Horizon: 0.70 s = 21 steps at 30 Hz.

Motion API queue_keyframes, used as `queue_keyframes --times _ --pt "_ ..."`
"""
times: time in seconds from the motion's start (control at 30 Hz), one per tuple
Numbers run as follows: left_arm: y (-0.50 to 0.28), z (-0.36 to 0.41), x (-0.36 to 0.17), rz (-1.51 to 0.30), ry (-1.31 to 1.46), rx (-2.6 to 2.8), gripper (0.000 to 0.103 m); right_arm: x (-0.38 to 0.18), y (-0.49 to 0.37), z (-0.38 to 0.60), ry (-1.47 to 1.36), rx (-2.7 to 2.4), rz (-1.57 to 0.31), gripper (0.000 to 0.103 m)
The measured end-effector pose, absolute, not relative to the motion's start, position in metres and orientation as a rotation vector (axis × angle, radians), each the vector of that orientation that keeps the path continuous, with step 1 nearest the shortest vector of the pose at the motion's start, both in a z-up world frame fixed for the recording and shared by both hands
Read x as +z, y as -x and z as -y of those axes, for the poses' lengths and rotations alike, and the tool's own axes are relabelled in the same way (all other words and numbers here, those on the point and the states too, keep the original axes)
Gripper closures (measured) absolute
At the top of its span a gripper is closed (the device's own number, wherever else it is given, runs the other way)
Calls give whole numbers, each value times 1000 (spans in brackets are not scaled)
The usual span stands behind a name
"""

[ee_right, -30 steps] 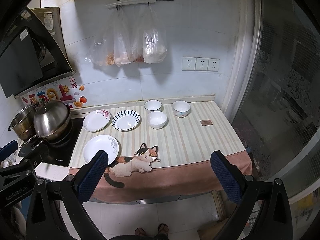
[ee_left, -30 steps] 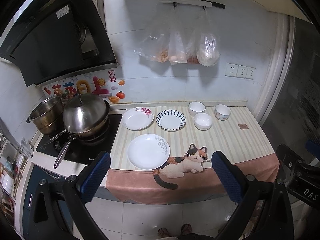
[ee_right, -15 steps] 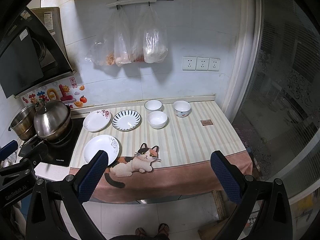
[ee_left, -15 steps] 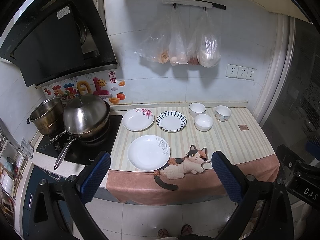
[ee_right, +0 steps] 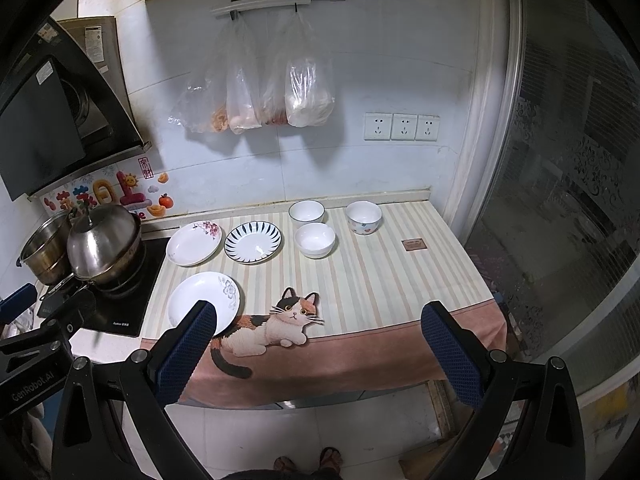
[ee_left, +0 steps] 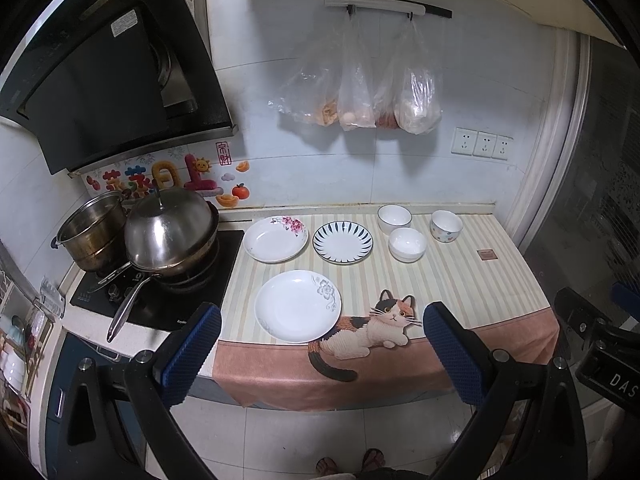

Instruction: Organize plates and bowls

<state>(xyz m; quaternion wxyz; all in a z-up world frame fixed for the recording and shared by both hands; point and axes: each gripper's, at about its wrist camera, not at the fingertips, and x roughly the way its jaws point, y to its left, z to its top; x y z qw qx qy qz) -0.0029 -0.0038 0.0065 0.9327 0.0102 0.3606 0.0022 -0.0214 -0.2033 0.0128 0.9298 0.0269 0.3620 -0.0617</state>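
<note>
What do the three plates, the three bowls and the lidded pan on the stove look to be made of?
Plates, namely the pink-flower plate, the blue-striped plate and the grey-flower plate: probably glazed ceramic, white and glossy with printed patterns. Bowls, namely the back bowl, the front bowl and the dotted bowl: the same glossy white look, though melamine cannot be excluded. Lidded pan: polished metal, likely stainless steel, mirror-like reflections.

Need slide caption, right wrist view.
Open right gripper faces striped counter cloth: three plates, three bowls, none grasped.

three plates [ee_left: 297,306] left on counter [ee_left: 460,276], three bowls [ee_left: 407,243] right, stove [ee_left: 160,300] far left
</note>
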Motion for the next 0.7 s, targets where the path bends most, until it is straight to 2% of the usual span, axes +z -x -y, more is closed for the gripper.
queue_keyframes --times 0.7 --pt "-2 2 5 -737 -21 4 0 13 19 201 -59 -122 -742 0"
